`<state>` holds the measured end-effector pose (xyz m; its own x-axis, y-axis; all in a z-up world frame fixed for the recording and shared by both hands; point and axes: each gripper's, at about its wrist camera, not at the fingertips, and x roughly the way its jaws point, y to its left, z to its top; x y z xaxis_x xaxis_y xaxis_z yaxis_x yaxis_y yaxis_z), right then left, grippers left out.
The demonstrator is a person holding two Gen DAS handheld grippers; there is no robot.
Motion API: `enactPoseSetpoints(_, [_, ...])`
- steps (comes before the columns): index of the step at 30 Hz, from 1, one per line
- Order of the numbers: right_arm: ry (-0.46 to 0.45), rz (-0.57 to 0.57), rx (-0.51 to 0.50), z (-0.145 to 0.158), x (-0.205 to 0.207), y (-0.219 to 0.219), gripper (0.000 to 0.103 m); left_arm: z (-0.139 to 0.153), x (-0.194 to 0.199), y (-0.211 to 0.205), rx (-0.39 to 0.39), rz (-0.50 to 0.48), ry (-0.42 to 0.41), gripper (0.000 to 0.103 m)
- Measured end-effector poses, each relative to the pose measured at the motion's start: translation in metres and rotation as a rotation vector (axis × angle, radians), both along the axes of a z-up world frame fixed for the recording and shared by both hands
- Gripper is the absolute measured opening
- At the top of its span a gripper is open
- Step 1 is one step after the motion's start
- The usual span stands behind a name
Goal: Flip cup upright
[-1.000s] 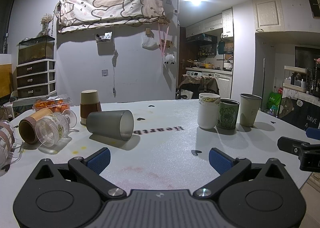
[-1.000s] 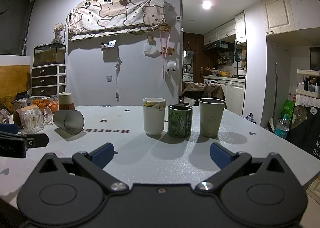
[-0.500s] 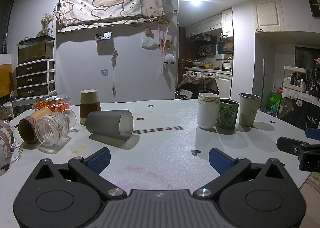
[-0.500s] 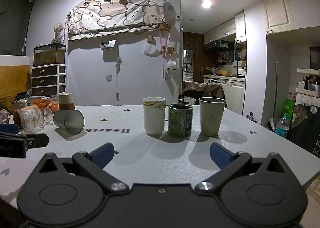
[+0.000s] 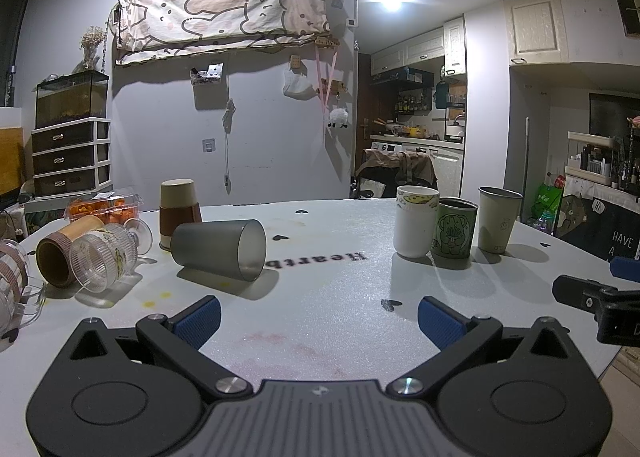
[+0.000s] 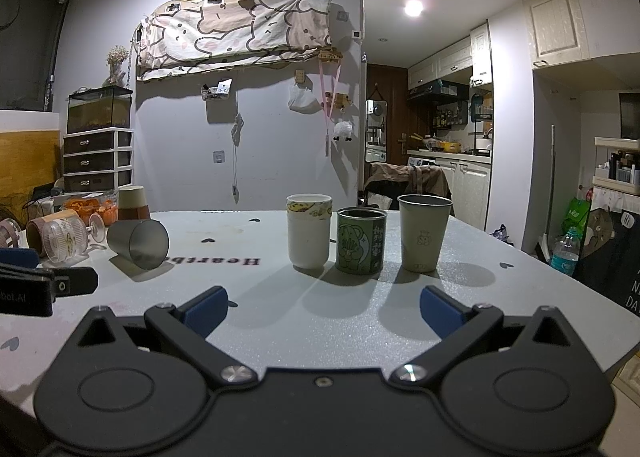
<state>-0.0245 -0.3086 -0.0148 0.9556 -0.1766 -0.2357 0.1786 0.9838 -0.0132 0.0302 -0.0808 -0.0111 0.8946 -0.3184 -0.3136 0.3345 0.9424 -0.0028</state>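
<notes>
A frosted grey cup [image 5: 219,249] lies on its side on the white table [image 5: 328,297], mouth toward the right; it also shows in the right wrist view [image 6: 138,244]. My left gripper [image 5: 318,319] is open and empty, a short way in front of that cup. My right gripper [image 6: 324,309] is open and empty, facing three upright cups: a white one [image 6: 309,231], a green one [image 6: 361,239] and a grey-green one [image 6: 423,231]. A brown cup [image 5: 179,209] stands upside down behind the grey cup.
At the left lie a clear ribbed cup [image 5: 105,257], a brown-banded cup [image 5: 60,253] and a box of orange food [image 5: 105,207]. The right gripper shows at the right edge of the left wrist view [image 5: 600,297]. The table edge runs close on the right.
</notes>
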Motion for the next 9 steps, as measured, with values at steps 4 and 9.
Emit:
enactPoseSetpoints(4, [-0.001,0.0,0.0,0.0001,0.0,0.0001,0.103,0.0001,-0.0001,0.0001,0.0,0.0,0.0,0.103])
enactPoseSetpoints(9, [0.0,-0.002,0.001,-0.0002,0.0002,-0.0003,0.103,0.0001,-0.0002,-0.0006,0.001,0.0,-0.002,0.103])
